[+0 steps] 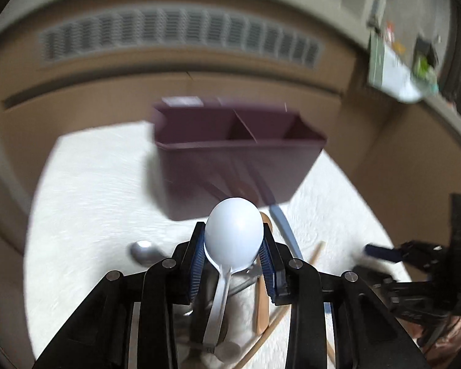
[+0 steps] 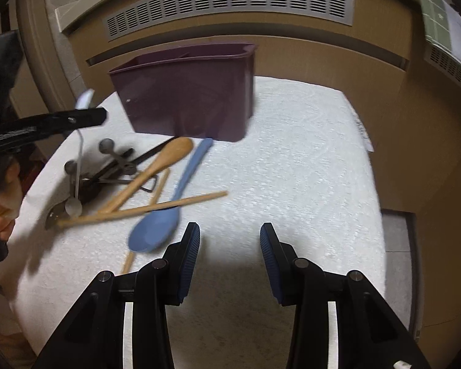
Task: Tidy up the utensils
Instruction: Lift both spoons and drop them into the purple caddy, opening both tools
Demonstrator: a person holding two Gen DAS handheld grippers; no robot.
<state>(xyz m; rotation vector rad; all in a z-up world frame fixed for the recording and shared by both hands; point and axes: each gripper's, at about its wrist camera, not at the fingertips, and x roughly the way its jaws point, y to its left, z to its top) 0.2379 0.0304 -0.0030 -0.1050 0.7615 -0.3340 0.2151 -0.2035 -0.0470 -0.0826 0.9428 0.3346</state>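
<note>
You have the white plastic spoon (image 1: 233, 233) clamped in your left gripper (image 1: 234, 250): the blue ribbed pads press on either side of its smooth, egg-shaped bowl, back upward, and its thin flat handle trails down toward the camera. It hangs clear of the white cloth (image 2: 292, 153), so the pick looks done and the carry is the step in hand.

Next you need to bring it over the maroon caddy (image 1: 236, 160), which stands upright ahead of it, and let it go into one compartment. A slanted divider splits the open top, so choose a side before you release. The bowl is slick and rounded; I judge it could pivot between the pads if you tilt sharply.

The caddy is matt, hard-walled plastic, tapering downward. Beside it lies the loose pile: a blue plastic spoon (image 2: 172, 203) with a long flat handle, a wooden spoon (image 2: 156, 169), pale wooden chopsticks (image 2: 144, 207) and dark metal pieces tangled under them.

Your right gripper (image 2: 230, 236) hovers over the textured cloth, jaws apart and holding nothing.
</note>
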